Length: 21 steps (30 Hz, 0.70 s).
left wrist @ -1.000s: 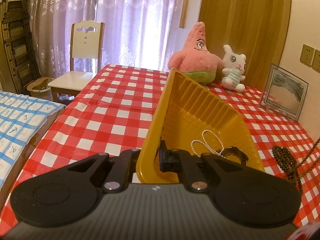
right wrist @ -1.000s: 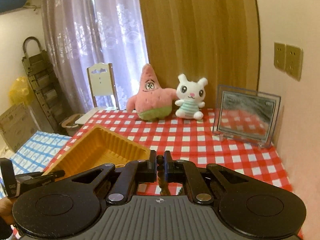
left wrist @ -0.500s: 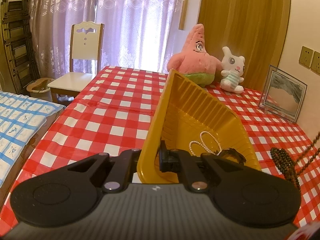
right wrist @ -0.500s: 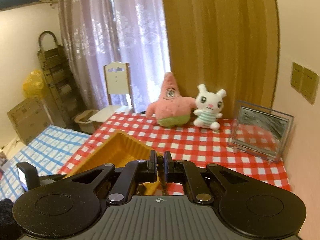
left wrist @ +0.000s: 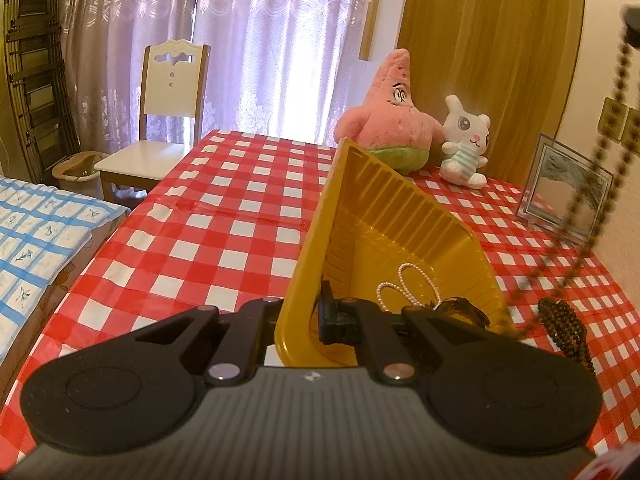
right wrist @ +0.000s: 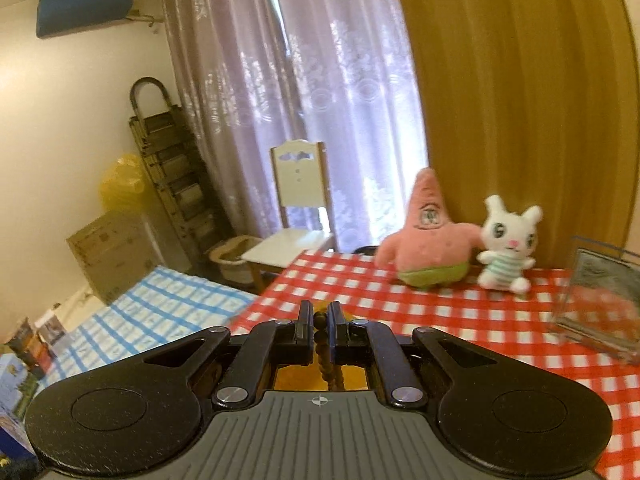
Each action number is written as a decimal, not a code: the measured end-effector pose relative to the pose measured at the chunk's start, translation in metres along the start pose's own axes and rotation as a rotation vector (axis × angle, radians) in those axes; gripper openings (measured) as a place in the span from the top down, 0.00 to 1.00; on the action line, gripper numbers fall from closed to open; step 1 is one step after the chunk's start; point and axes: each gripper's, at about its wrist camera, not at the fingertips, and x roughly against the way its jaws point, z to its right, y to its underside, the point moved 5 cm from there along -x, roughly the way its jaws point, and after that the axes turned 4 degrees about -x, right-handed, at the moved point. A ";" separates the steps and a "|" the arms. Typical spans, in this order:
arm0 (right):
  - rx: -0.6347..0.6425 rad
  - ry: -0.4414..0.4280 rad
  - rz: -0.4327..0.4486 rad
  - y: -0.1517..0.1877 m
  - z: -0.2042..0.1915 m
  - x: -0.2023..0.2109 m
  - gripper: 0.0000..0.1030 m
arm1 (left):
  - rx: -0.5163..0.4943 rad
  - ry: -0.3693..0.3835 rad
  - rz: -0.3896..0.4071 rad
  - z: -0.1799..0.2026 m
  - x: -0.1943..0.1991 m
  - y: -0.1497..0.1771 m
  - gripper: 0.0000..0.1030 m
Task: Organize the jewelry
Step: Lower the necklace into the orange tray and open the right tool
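Left gripper (left wrist: 304, 316) clamps the yellow tray (left wrist: 384, 216) rim, tilting it so the pearls (left wrist: 404, 284) pool low, while right gripper (right wrist: 320, 330) pinches the bead necklace (left wrist: 562, 320), its tail on the table (left wrist: 224, 216), presumably to drop in.

yellow tray (left wrist: 384, 216): ribbed glossy plastic | tablecloth (left wrist: 224, 216): shiny, slick-looking red check | pearl strand (left wrist: 404, 284): tiny glossy white beads | brown bead necklace (left wrist: 564, 320): dark polished beads | plush star (right wrist: 428, 236): fuzzy cloth | left gripper (left wrist: 298, 316): matt black plastic, ribbed grey body
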 end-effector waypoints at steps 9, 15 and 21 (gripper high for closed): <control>-0.030 -0.018 -0.089 0.021 -0.008 -0.067 0.94 | 0.006 0.010 -0.002 0.000 0.001 0.000 0.94; -0.054 -0.012 -0.212 0.061 0.000 -0.098 0.94 | 0.006 0.015 -0.001 0.002 0.003 0.000 0.94; -0.078 -0.003 -0.279 0.083 0.005 -0.114 0.94 | 0.007 0.015 -0.003 0.000 0.002 0.000 0.94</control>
